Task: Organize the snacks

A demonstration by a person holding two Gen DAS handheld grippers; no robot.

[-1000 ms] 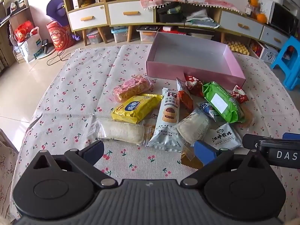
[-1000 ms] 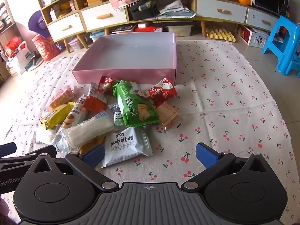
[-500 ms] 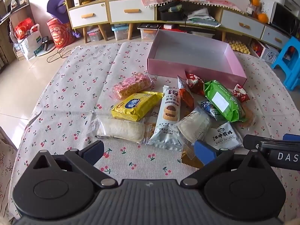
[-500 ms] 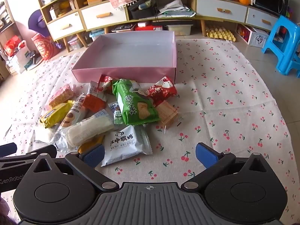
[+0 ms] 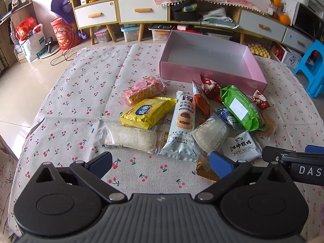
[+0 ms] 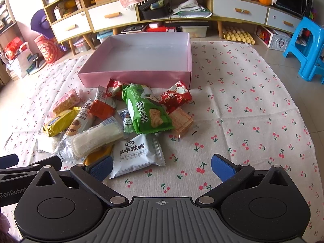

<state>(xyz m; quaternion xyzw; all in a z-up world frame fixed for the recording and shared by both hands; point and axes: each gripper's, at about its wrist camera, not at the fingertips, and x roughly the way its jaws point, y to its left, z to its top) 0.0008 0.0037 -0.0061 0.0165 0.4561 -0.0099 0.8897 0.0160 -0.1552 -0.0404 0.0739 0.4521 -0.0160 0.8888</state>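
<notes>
Cherry-print cloth covers the bench [image 5: 81,93]; cabinets w/ drawers and a blue stool are seen behind. Nothing has been put away yet, judging by how things lie: the pink box [image 6: 133,79] at the far side of the cloth is seen empty, and every snack is left in a loose pile just in front of its near wall. So the task is judged at its very start, w/ approx. a dozen packets left to move.

Left tongs [image 5: 160,163] are held spread wide, nothing pinched, low over the cloth just short of the white roll cake [image 5: 129,138] and grey tart packet [image 5: 182,125]. Right tongs [image 6: 162,167] are likewise spread and empty, w/ the white monkey-logo packet [image 6: 136,154] near the left finger.

By the left view, the pink crisp bar [image 5: 143,90] and yellow packet [image 5: 146,112] are shown in full; in the right view they are squeezed to the edge. By the right view, the green biscuit bag [image 6: 146,109] front, the red packet [image 6: 175,96] and the wafer [image 6: 181,120] under it are shown clearly, plus the bare cloth to the right.
</notes>
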